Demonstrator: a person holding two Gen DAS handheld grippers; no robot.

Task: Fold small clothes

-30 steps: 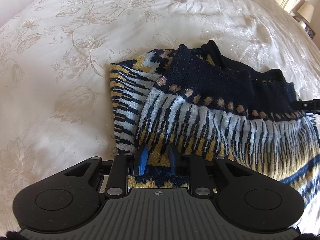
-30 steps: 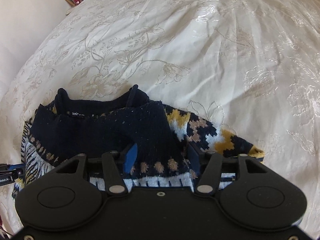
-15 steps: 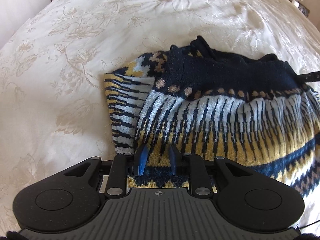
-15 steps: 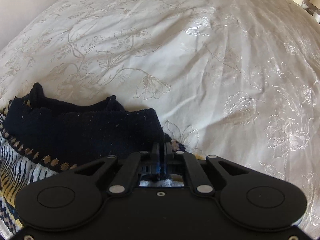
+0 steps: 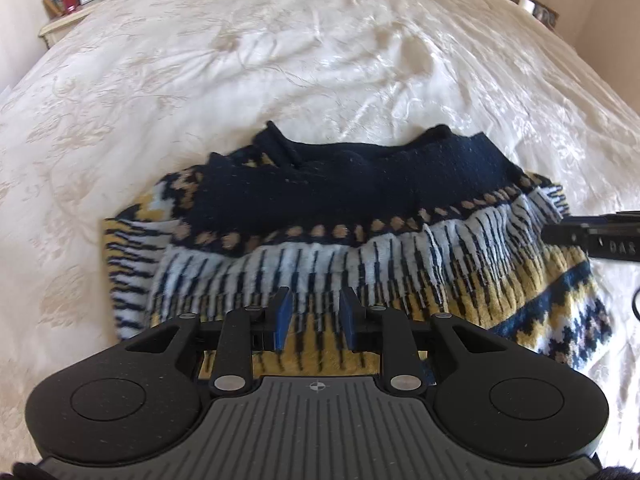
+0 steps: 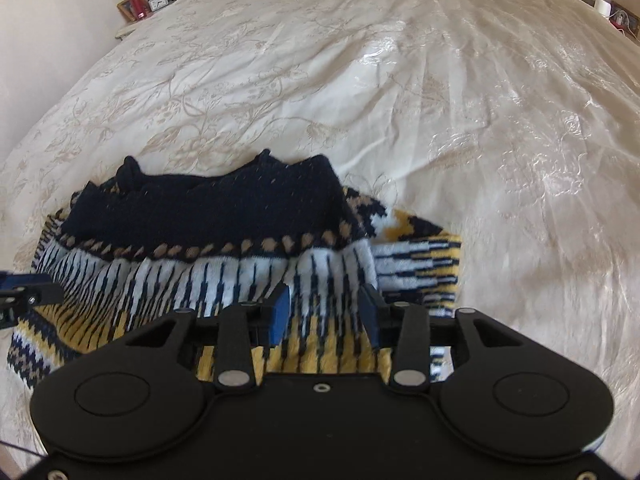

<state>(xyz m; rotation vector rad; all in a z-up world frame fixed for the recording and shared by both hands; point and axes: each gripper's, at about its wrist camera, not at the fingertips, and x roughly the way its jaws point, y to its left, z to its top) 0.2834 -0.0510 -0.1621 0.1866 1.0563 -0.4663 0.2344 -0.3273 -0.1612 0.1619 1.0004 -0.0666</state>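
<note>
Left wrist view: patterned sweater point(image 5: 360, 248) lies part-folded on the bed point(image 5: 280, 60); we judge the folded layer may slip apart if released unevenly; left gripper point(image 5: 314, 316) jaws stand narrowly apart over the knit, grip undetermined. Right wrist view: right gripper point(image 6: 324, 316) jaws are opening, knit between them, unpressed.

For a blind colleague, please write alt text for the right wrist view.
A navy, white and yellow patterned knitted sweater lies partly folded on a cream floral-embroidered bedspread, with the right gripper over its striped part, jaws opening. The left gripper shows at the left edge.
</note>
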